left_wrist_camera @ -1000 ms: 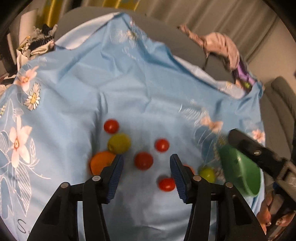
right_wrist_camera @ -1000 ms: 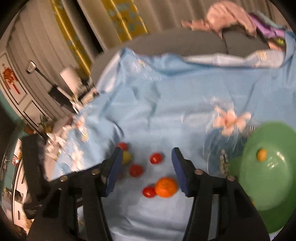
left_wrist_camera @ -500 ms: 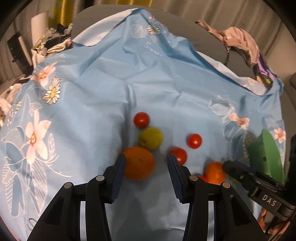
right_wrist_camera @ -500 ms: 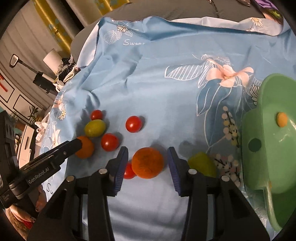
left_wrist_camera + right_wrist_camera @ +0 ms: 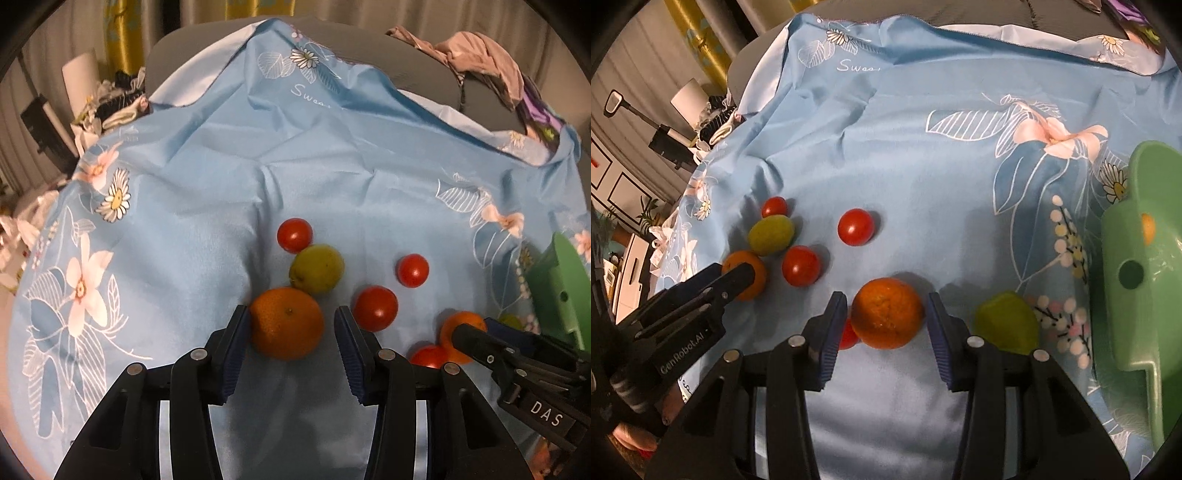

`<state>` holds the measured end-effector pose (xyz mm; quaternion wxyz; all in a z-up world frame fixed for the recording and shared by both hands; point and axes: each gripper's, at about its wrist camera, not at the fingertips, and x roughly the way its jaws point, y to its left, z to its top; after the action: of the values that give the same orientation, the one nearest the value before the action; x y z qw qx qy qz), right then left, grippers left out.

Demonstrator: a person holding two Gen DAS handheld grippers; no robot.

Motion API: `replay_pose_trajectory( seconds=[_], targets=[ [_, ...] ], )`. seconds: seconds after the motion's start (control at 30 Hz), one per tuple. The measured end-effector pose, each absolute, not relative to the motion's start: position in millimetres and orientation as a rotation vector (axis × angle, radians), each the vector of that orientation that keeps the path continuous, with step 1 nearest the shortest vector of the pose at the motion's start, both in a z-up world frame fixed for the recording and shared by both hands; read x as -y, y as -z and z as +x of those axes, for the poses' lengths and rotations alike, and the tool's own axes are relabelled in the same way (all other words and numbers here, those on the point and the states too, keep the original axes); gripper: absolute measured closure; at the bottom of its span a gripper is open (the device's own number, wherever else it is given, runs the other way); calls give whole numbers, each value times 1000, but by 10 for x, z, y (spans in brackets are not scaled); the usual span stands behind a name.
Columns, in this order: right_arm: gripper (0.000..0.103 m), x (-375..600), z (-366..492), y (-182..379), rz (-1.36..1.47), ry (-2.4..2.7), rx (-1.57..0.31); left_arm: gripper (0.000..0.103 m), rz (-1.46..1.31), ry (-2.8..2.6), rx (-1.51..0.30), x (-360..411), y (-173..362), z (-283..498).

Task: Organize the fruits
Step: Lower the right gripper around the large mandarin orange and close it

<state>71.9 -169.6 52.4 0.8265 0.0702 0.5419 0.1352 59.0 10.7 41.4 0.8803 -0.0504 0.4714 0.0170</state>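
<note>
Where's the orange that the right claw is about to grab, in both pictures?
Left wrist view: right orange at lower right, partly behind the right claw's finger.
Right wrist view: right orange at bottom centre, between the open right claw.
Shared landmark: the green bowl, at the right edge.

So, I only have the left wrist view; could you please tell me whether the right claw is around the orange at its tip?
Observer: Yes, the right claw is open, with that orange between its fingers.
Operator: Thanks. Is anything in the green bowl?
Observer: One small orange fruit lies inside the green bowl.
Operator: And what lies beside the bowl?
Observer: A yellow-green fruit lies on the cloth, between the orange and the bowl.
</note>
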Motion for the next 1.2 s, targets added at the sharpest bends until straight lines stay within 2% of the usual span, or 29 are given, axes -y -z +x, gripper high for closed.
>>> replay_pose_trajectory(
  seconds=[0.4, 0.5, 0.63, 0.7, 0.73, 0.8, 0.97, 1.2],
  targets=[
    [60, 1678, 739, -449, 151, -287, -1153, 56, 14, -82, -951, 21, -358, 596],
    [60, 1722, 735, -462, 184, -280, -1151, 62, 15, -96, -932, 16, -363, 584],
    [60, 1791, 720, -537, 209, -283, -1131, 64, 7, -99, -924, 10, -371, 577],
    [60, 1835, 713, -577, 222, -281, -1119, 69, -15, -86, -915, 14, -414, 556],
    [60, 1849, 716, -588, 226, -278, -1115, 79, -19, -75, -901, 26, -452, 536],
    [60, 1884, 713, -606, 233, -270, -1108, 87, -19, -47, -878, 58, -520, 507],
    [60, 1942, 717, -585, 247, -263, -1122, 87, 13, -70, -892, 108, -479, 528],
    [60, 1934, 719, -597, 252, -278, -1121, 86, -80, -5, -910, 39, -528, 512]
  ],
)
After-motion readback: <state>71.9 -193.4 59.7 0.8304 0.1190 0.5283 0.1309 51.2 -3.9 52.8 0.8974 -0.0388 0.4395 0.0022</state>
